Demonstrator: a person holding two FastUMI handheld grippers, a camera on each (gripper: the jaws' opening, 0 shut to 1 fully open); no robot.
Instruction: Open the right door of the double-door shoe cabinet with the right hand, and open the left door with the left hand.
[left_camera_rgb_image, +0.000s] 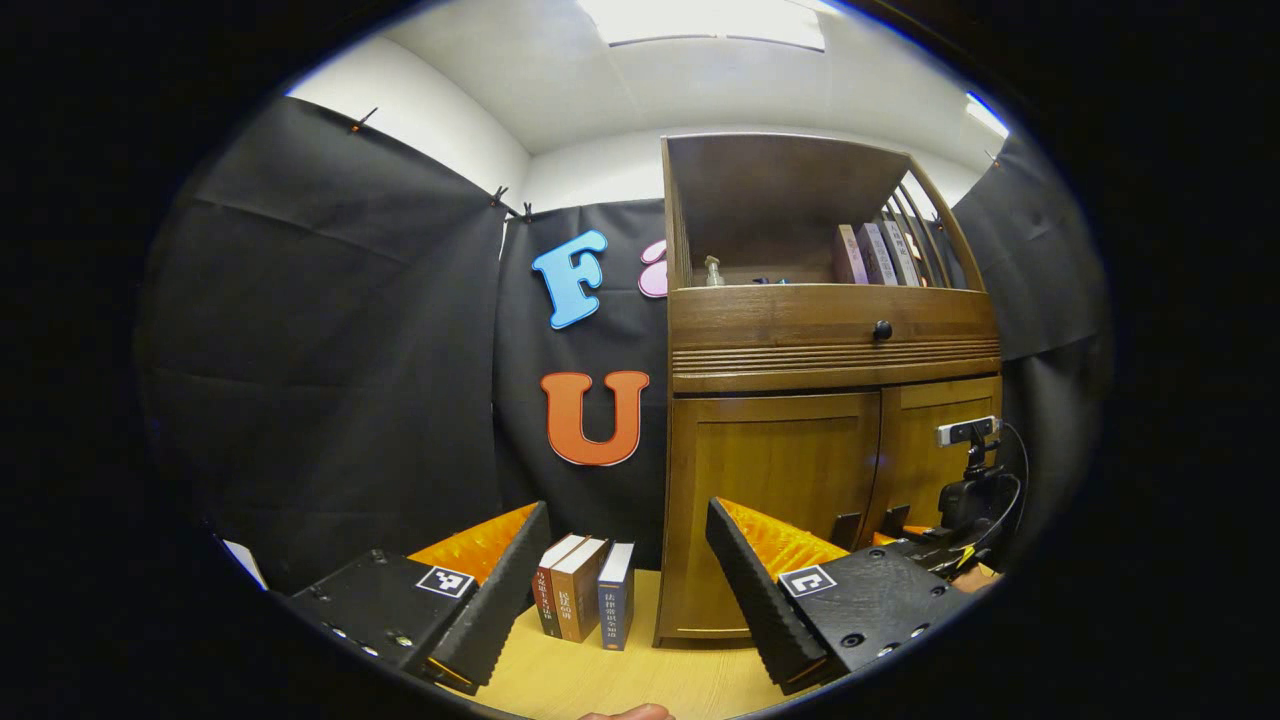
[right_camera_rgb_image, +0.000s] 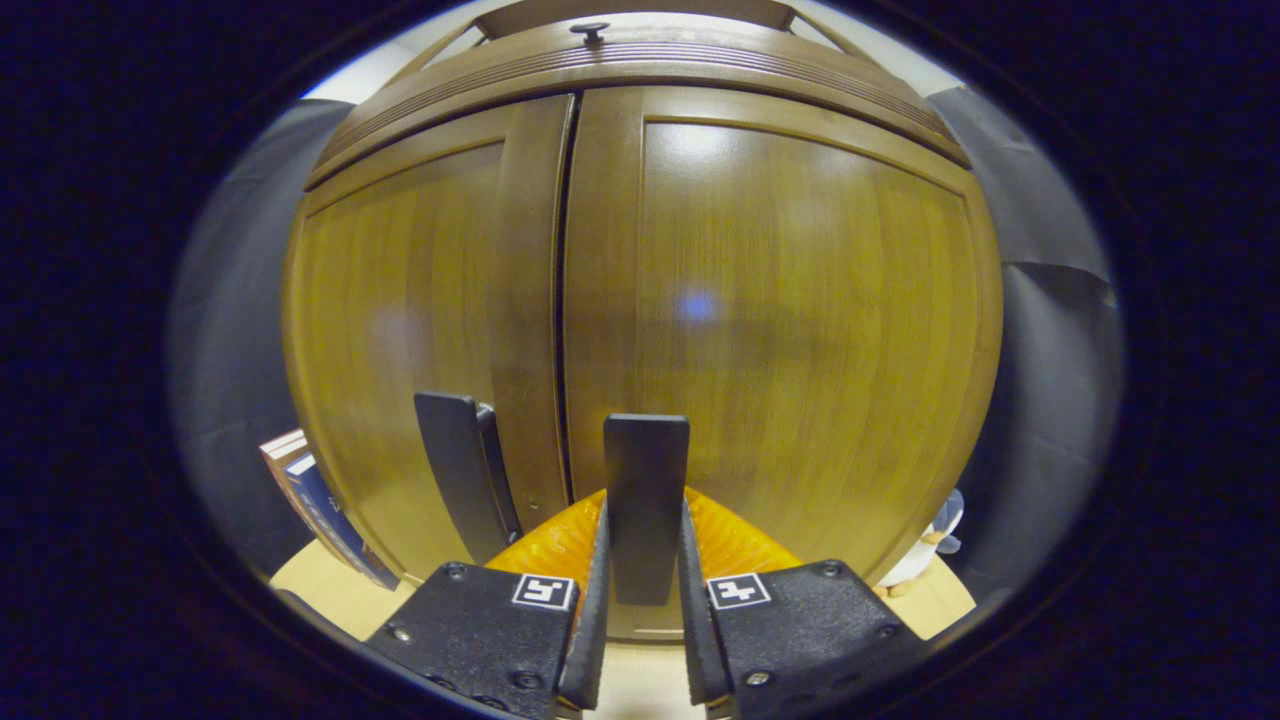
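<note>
The right gripper (right_camera_rgb_image: 645, 600) squeezes the black handle (right_camera_rgb_image: 646, 500) of the right door (right_camera_rgb_image: 800, 320), near the door's inner edge. Pull straight back, slowly. The left gripper (left_camera_rgb_image: 620, 590) waits wide open, away from the left door (left_camera_rgb_image: 775, 500).

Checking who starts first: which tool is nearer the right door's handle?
Right. The right tool is closed on the right door's handle; the left tool hangs open, well back from the cabinet.
</note>
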